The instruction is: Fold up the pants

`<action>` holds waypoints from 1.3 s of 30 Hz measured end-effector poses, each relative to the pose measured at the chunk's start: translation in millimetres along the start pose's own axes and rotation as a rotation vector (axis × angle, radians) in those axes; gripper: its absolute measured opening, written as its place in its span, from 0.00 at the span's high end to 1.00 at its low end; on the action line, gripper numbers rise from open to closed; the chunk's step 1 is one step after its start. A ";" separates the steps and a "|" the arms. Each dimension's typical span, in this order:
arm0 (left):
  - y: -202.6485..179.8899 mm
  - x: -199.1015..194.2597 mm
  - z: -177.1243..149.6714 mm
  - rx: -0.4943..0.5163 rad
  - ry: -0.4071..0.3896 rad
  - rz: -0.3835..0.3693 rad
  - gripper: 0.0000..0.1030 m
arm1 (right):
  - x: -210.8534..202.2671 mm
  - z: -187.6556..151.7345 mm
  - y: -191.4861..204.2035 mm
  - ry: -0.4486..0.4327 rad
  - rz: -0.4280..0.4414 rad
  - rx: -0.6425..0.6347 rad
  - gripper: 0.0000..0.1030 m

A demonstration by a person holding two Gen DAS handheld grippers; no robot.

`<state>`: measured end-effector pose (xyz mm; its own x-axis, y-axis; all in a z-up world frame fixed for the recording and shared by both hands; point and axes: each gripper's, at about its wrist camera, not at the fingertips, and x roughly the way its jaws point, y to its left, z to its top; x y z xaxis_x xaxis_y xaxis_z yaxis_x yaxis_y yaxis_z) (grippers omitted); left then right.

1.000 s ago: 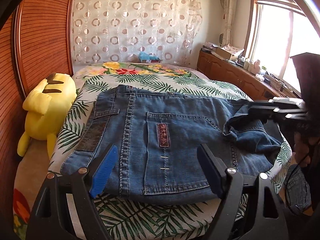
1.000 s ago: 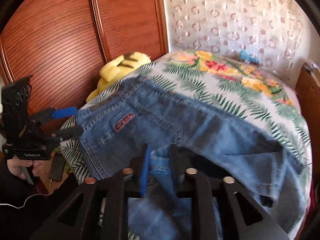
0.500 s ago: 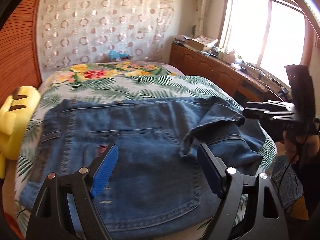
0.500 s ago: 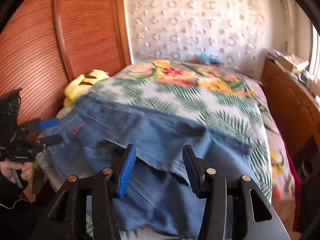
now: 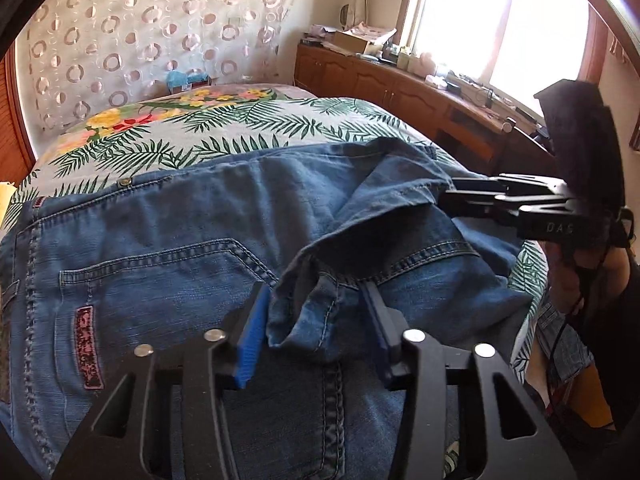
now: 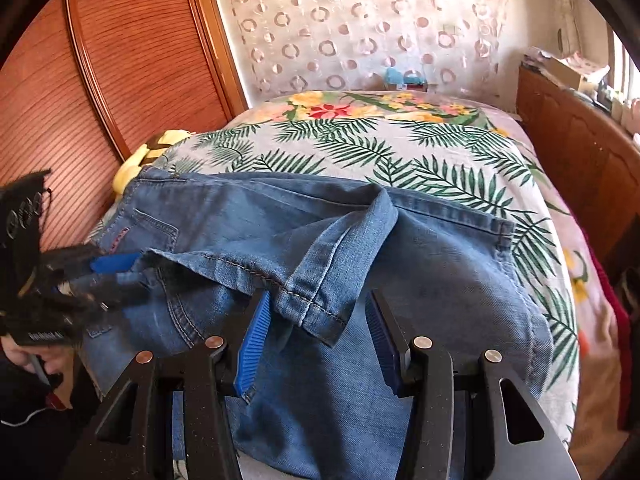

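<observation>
Your left gripper (image 5: 316, 320) tilts downward, its jaws closing around a bunched fold of jeans (image 5: 168, 264). Your right gripper (image 6: 316, 328) also tilts down, jaws apart and straddling a hem without pressing it.

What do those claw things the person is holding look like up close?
Each claw is matte black plastic with triangular cut-outs in its arms, silver round bolt heads on top and two ribbed blue pads inside its fingers. The other claw looks the same. Seen from the side, one carries pale lettering and thin dark cables trail below it. The person wears dark clothing.
</observation>
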<state>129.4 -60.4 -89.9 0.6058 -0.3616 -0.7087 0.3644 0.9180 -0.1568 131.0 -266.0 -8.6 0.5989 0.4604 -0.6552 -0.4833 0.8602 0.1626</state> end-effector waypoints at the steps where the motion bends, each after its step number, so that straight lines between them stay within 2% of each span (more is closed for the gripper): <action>1: 0.6 0.1 -0.7 -0.002 -0.001 0.007 0.68 | 2.1 -0.9 -0.1 0.006 0.009 -0.006 0.51; 2: 1.8 -0.8 -0.9 -0.004 -0.005 0.005 0.71 | 1.8 0.7 0.7 0.000 0.017 -0.007 0.59; 3: 2.6 -2.6 -1.4 -0.006 -0.012 -0.001 0.80 | 1.6 2.0 1.0 -0.006 0.028 -0.009 0.67; 4: 1.8 -6.7 -2.3 -0.006 -0.022 -0.007 0.85 | 2.2 1.8 0.0 -0.013 0.039 -0.013 0.77; 7: -2.0 -16.3 -2.2 0.015 -0.048 0.019 0.93 | 0.8 9.0 2.5 -0.049 0.039 -0.030 0.82; 14: 6.3 -78.0 0.0 -0.026 -0.200 0.026 0.96 | -22.4 33.7 33.7 -0.144 0.049 -0.117 0.84; 19: 19.7 -110.2 4.3 -0.039 -0.264 0.055 0.96 | -43.6 51.2 62.4 -0.213 0.065 -0.190 0.84; 25: 49.0 -151.7 -7.6 -0.089 -0.318 0.116 0.96 | -44.3 74.2 106.1 -0.234 0.115 -0.293 0.85; 30: 72.4 -175.4 -28.9 -0.139 -0.341 0.162 0.96 | -16.6 91.7 142.9 -0.233 0.176 -0.360 0.85; 39: 109.3 -191.2 -57.8 -0.231 -0.349 0.232 0.96 | 53.6 122.7 187.5 -0.191 0.266 -0.439 0.85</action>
<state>12.5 118.5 -11.3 0.8682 -0.1400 -0.4761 0.0487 0.9788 -0.1990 150.8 -53.1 77.2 0.5053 0.7162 -0.4814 -0.8304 0.5554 -0.0453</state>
